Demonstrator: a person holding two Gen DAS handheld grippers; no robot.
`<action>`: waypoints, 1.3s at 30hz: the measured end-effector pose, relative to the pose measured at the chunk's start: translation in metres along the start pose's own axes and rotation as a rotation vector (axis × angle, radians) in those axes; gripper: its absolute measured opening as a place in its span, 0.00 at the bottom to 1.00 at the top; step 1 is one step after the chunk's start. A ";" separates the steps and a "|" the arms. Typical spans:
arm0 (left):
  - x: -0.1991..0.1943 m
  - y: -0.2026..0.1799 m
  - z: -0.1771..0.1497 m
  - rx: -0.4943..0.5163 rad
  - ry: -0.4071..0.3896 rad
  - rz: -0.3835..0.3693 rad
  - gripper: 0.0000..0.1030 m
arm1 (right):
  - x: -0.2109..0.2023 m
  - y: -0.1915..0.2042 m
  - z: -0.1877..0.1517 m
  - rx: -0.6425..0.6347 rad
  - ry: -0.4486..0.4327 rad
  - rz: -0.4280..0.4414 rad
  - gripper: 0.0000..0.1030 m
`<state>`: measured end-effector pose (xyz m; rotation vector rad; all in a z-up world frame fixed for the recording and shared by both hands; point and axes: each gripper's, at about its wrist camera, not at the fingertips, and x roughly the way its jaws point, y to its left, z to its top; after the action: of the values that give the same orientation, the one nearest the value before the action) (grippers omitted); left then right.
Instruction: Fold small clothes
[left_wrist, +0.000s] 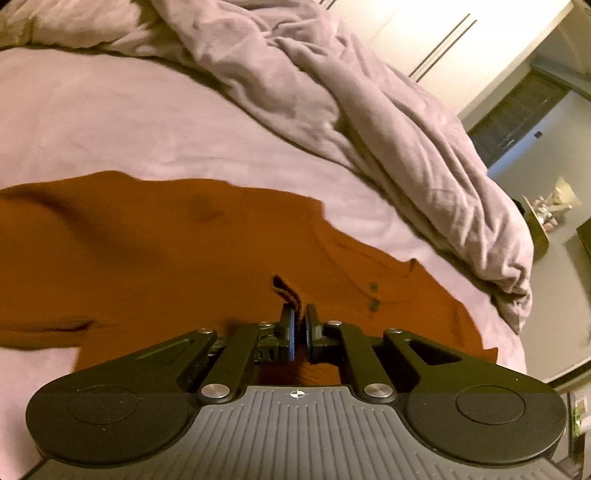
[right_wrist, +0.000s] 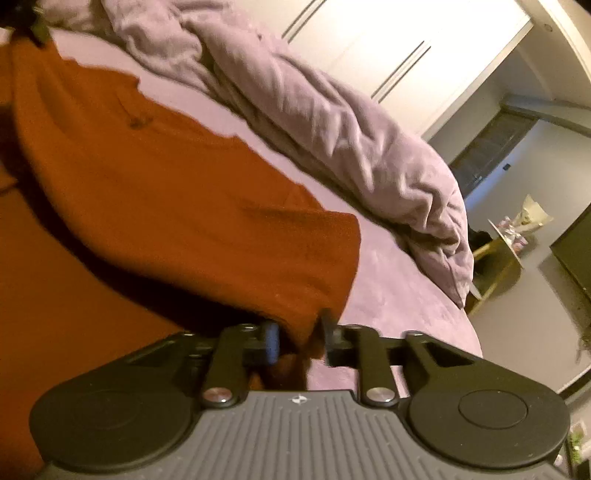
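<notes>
I'm squeezing my left gripper (left_wrist: 299, 328) tight on a dark striped edge of the rust-orange shirt (left_wrist: 155, 258), near its button placket (left_wrist: 373, 295). My right gripper (right_wrist: 298, 338) is pinching a hem corner of the same shirt, jaws narrowed onto a bunched bit of cloth. The shirt is lying on the lilac bedsheet (left_wrist: 147, 122), with one side lifting over the rest, so I'm guessing the first fold is only starting. The crumpled duvet (left_wrist: 369, 122) is sitting behind. Pretty much everything's still left to do.
</notes>
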<state>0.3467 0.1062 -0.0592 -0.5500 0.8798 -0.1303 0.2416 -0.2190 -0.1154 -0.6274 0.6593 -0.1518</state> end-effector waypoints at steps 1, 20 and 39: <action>0.000 0.003 0.001 0.002 -0.007 0.012 0.07 | 0.004 0.002 0.000 -0.004 0.011 -0.013 0.18; -0.005 0.034 0.026 0.037 -0.115 0.092 0.01 | 0.016 0.003 -0.004 0.037 -0.008 -0.112 0.12; 0.033 0.066 -0.009 -0.205 0.160 -0.158 0.64 | 0.000 0.027 -0.004 -0.105 -0.043 -0.074 0.26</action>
<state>0.3541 0.1479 -0.1200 -0.8100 1.0115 -0.2319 0.2376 -0.1988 -0.1336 -0.7547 0.6053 -0.1732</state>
